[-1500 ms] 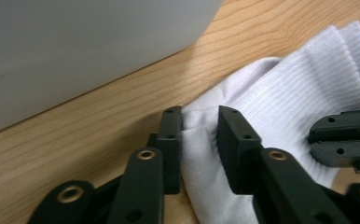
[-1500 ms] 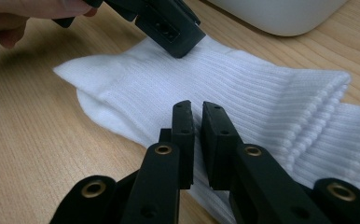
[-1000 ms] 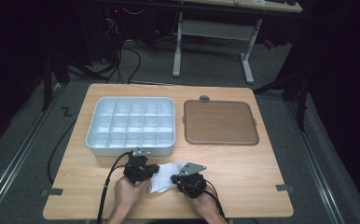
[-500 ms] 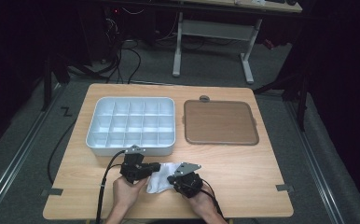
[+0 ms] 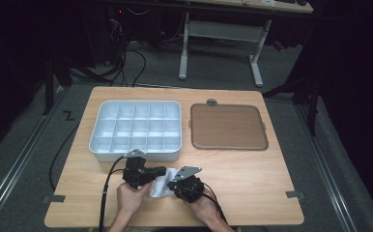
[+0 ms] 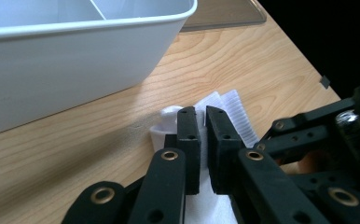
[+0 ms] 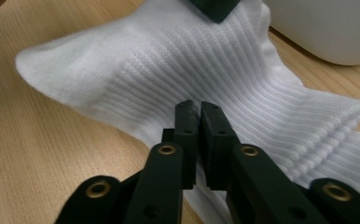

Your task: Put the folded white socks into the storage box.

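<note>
A white ribbed sock point(image 5: 161, 186) lies crumpled on the wooden table near its front edge, between the two hands. My left gripper point(image 5: 163, 171) points right onto it. In the left gripper view the left gripper point(image 6: 201, 112) is shut, with sock fabric point(image 6: 231, 107) showing in the slit between the jaws. In the right gripper view the sock point(image 7: 169, 60) rises toward one of the left fingertips point(image 7: 214, 8). My right gripper point(image 5: 172, 185) comes in from the right. The right gripper point(image 7: 197, 106) rests over the ribbed cuff, its jaws just opened a hair. Only a dark slit parts them, with no fabric seen in it.
A white compartment tray point(image 5: 136, 151) stands just behind the hands, and its wall point(image 6: 75, 60) looms close in the left gripper view. A brown flat board point(image 5: 228, 126) lies to the tray's right. Cables trail off the front edge from both grippers.
The right gripper has edged slightly left toward the sock. The left gripper and the sock stay about where they were.
</note>
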